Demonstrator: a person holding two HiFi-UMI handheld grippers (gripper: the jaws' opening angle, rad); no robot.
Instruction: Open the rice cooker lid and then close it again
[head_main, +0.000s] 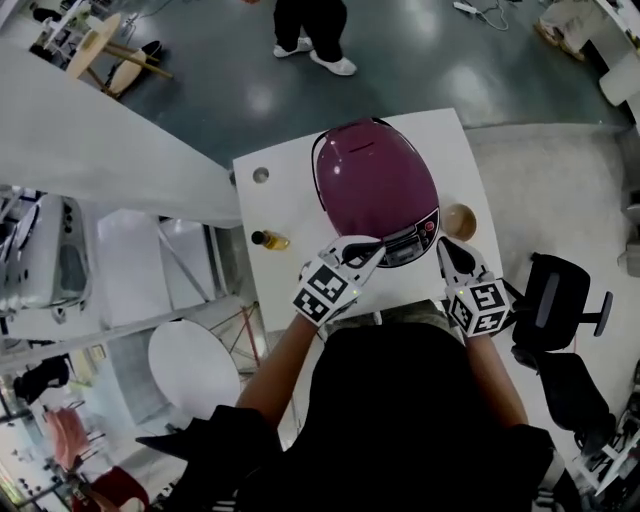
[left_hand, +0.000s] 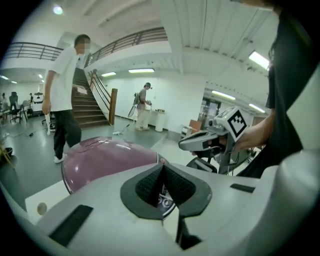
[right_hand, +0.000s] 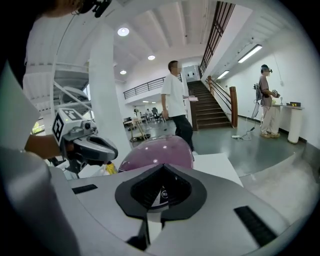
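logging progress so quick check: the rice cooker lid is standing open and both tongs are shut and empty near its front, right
Not quite. The rice cooker lid is down and closed, not standing open; the head view shows its purple dome sitting flat on the cooker. The rest holds: the left tongs and the right tongs are both shut and empty near its front.

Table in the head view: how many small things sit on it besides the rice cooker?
2. A yellow bottle left of the rice cooker, a tan round dish at its right. The rice cooker may hide others.
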